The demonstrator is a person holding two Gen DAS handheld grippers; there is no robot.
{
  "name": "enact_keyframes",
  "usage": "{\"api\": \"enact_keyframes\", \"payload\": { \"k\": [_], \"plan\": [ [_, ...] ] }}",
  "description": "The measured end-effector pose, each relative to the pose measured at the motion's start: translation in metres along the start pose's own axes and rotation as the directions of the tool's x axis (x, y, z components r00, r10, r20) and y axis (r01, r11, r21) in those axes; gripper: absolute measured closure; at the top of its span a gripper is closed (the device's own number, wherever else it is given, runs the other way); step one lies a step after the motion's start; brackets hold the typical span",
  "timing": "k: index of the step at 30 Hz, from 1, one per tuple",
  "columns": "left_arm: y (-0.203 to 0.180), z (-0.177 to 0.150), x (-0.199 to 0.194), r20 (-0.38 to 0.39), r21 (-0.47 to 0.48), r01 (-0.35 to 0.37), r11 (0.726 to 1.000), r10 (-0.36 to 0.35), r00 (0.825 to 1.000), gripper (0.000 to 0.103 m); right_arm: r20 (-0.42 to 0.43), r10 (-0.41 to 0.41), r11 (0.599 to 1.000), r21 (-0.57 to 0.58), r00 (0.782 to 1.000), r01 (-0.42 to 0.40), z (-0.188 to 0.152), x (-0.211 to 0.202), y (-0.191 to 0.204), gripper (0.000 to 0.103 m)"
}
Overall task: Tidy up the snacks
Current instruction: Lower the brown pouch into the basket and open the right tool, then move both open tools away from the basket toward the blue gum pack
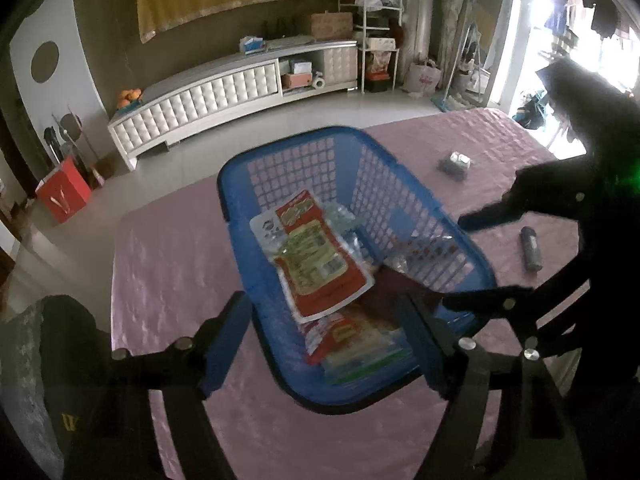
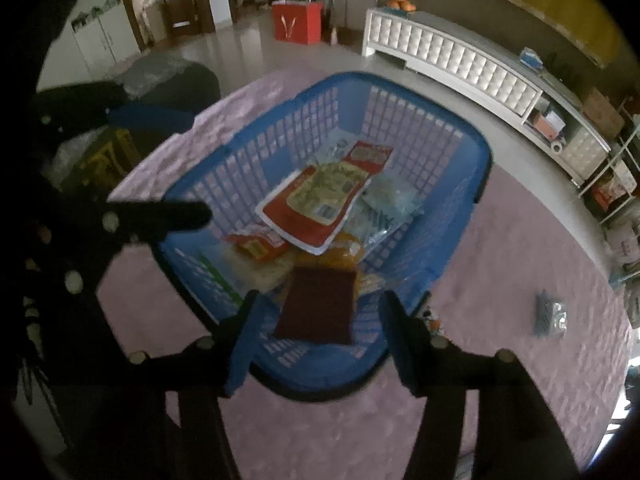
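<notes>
dark red packet between spread right tool, above blue basket

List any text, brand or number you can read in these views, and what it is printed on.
None is legible.
Red snack packet in the blue basket: printing too blurred to read.
Smaller red packet: print blurred.
Red bag on the floor: a gold mark, no readable words.
Silver packet on the pink tablecloth: too small.
</notes>
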State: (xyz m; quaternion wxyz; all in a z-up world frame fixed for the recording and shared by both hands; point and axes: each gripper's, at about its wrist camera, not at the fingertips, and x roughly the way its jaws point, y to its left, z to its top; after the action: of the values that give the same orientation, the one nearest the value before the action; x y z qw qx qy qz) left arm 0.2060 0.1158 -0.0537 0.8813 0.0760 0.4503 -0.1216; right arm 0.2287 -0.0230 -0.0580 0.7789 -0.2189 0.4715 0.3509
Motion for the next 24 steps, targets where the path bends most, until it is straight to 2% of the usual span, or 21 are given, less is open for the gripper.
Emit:
{"api": "enact_keyframes", "payload": {
  "k": [11,14,19,24],
  "plan": [
    [-0.058,0.031,-0.026,0.059,0.063,0.009,0.998,-0.013,0.998,0.027,0.070,-0.099,0.994,0.056,0.993,0.095,-0.030,-0.062,-0.039,0.030],
    [-0.079,0.041,-0.028,0.079,0.081,0.030,0.996,-0.036,0.996,0.027,0.083,-0.138,0.988,0.074,0.987,0.132,-0.042,-0.077,-0.052,0.030],
    [-0.120,0.056,-0.021,0.081,0.145,0.037,0.989,-0.049,0.996,0.027,0.089,-0.178,0.976,0.141,0.980,0.165,-0.061,-0.095,-0.082,0.030],
    [-0.153,0.065,-0.003,0.062,0.170,0.064,0.983,-0.075,0.995,0.027,0.064,-0.208,0.958,0.216,0.976,0.190,-0.086,-0.101,-0.109,0.030]
  ]
}}
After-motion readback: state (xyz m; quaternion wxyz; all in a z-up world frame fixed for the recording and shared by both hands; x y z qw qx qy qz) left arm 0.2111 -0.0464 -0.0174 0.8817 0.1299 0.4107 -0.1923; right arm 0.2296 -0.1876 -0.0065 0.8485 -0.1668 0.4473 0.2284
